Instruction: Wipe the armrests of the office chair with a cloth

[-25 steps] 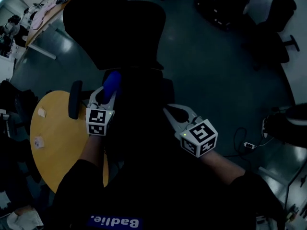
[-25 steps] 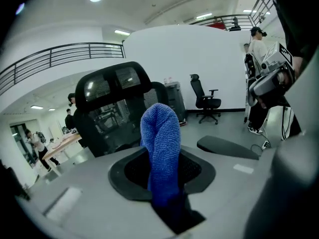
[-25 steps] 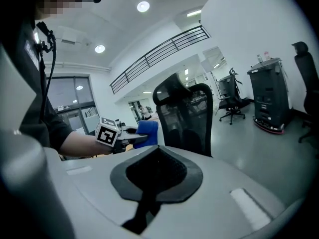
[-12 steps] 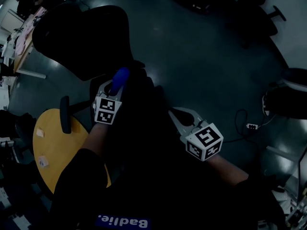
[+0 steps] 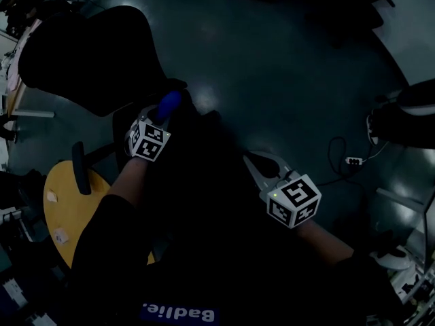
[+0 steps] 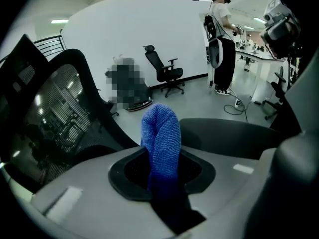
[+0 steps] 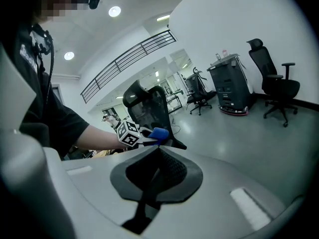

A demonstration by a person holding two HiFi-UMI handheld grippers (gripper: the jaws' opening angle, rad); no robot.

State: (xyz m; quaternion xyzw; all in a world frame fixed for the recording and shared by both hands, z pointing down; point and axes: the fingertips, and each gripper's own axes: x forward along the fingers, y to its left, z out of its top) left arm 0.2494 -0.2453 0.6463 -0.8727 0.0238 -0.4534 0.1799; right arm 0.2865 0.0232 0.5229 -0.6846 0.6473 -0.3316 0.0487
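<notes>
The black office chair's mesh backrest (image 5: 88, 53) is at the head view's upper left, and one black armrest (image 5: 80, 168) sticks out beside the yellow table. My left gripper (image 5: 158, 117) is shut on a folded blue cloth (image 5: 168, 104), which pokes out past its tip close to the chair's right side. In the left gripper view the cloth (image 6: 160, 128) stands up between the jaws, with the mesh backrest (image 6: 55, 118) left and a dark padded chair part (image 6: 229, 136) right behind it. My right gripper (image 5: 262, 165) hangs lower right, shut and empty (image 7: 159, 147).
A round yellow table (image 5: 61, 209) sits at the lower left. Cables and a plug strip (image 5: 346, 161) lie on the grey floor to the right. Other office chairs (image 6: 164, 68) (image 7: 274, 83), a black cart (image 7: 232, 91) and a standing person (image 6: 222, 39) are farther off.
The left gripper with the blue cloth has stayed by the chair's side while the chair and table slid left and down in the head view. The right gripper has hardly moved.
</notes>
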